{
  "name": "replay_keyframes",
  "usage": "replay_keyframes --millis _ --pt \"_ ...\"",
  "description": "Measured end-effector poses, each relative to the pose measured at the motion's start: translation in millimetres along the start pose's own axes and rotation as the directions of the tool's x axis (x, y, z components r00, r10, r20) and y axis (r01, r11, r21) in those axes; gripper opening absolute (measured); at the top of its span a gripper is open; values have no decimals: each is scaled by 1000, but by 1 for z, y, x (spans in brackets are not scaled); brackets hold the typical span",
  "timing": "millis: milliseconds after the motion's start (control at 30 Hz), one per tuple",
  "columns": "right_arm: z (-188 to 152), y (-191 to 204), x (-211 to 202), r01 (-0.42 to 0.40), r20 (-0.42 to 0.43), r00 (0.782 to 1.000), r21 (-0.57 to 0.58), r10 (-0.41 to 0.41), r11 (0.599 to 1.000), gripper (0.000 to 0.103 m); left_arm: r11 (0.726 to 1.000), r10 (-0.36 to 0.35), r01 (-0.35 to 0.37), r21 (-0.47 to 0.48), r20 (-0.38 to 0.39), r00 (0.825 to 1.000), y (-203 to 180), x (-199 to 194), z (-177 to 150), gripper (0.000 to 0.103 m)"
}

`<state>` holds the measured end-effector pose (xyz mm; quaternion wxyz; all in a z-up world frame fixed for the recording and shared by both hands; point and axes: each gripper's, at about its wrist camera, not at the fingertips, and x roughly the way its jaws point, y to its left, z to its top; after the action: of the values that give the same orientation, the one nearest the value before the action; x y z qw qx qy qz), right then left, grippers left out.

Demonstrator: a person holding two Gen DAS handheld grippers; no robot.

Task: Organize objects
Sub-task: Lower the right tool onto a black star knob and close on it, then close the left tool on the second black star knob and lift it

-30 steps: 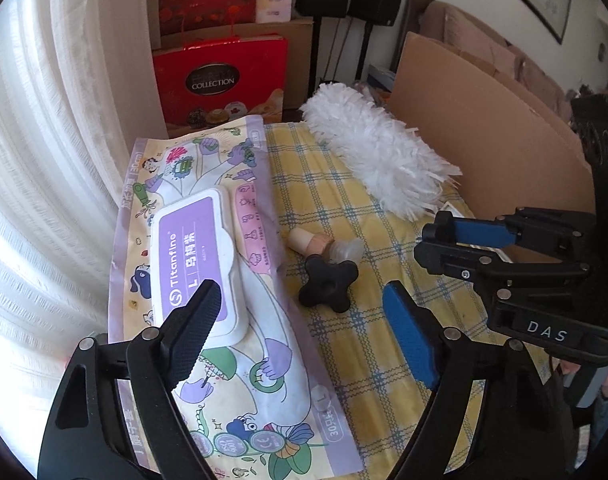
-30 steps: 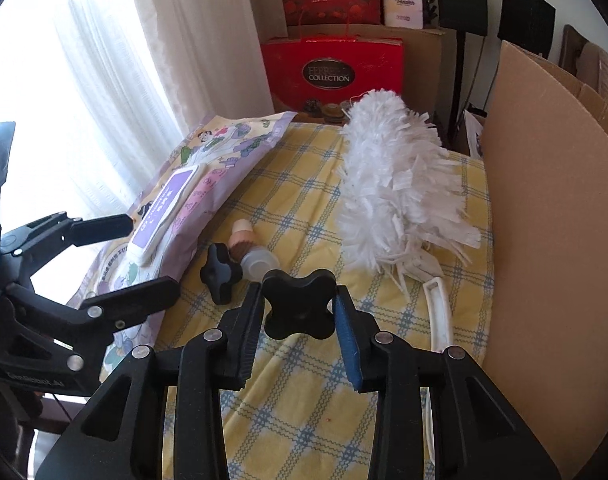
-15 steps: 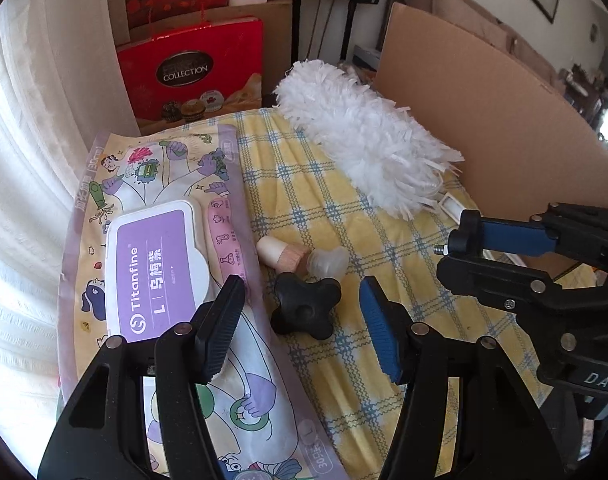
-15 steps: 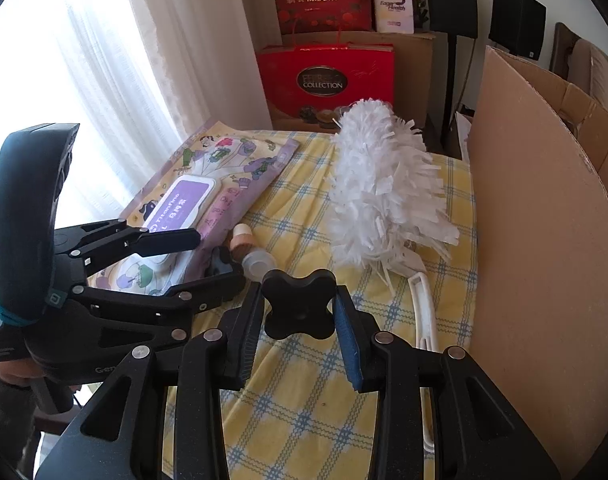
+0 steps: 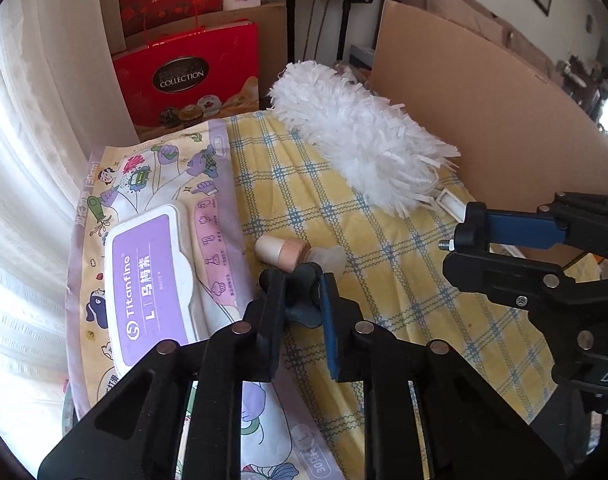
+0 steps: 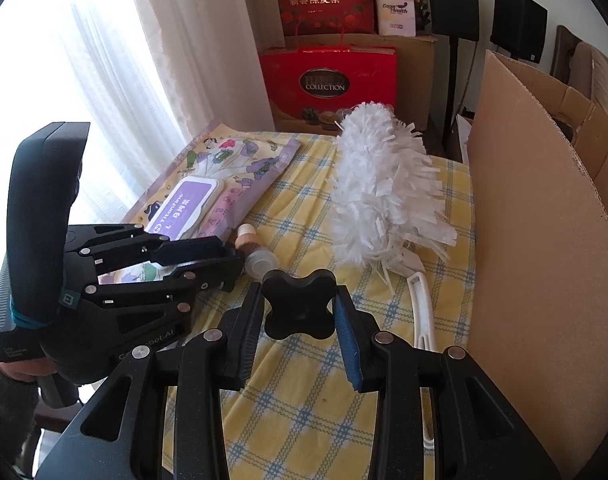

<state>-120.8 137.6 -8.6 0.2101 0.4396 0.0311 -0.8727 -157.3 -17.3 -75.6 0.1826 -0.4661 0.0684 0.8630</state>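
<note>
Nearest in the right wrist view, a black four-lobed knob (image 6: 299, 305) is held clamped between the pads of the right gripper (image 6: 300, 312), lifted clear of the yellow checked tablecloth (image 6: 304, 400); it is judged to be carried so that it can be set down with its match. In the left wrist view, a threaded stud is seen projecting from that knob, which would explain why it is gripped by its lobes.

To the left, the left gripper (image 5: 302, 300) is closed on a second black knob (image 5: 300, 308), which seems to lie on the cloth at the right edge of the wipes pack (image 5: 144, 280); whether it has been lifted cannot be told. The pinch is taken across the lobes, presumably for a firm hold on a small hard part.

Just beyond the fingertips, a cork stopper (image 5: 282, 252) and a small clear bottle (image 5: 329, 258) are lying on their sides, touching each other and close enough to be disturbed.

Farther right, a white duster (image 6: 379, 196) is laid along the cardboard panel (image 6: 535, 260), its handle pointing near. Beyond the table a red gift box (image 6: 329, 80) is stacked against the wall.
</note>
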Motion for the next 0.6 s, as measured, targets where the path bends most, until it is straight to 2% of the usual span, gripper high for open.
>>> replay_keyframes --millis 133,200,300,433,567,600 --pt "1 -1 -1 2 2 1000 -1 -2 1000 35 1000 3 -3 -22 -3 1000 1 4 -1 20" --pt "1 -2 -2 0 0 1000 1 0 1000 35 997 -26 26 -68 -8 1000 7 5 1 34" --pt "0 -2 -3 1 -4 1000 3 -1 1000 35 993 -60 58 -104 -15 998 9 6 2 44" --pt "-1 -3 -4 -1 -2 1000 5 1 1000 35 996 -24 23 -85 -18 1000 1 10 4 47" --pt "-1 -3 -4 -2 -2 1000 5 2 1000 35 998 13 -14 -66 -15 1000 -4 15 5 46" --pt "-1 -3 -4 -2 -2 1000 5 2 1000 35 998 20 -20 -65 -13 1000 -4 16 5 44"
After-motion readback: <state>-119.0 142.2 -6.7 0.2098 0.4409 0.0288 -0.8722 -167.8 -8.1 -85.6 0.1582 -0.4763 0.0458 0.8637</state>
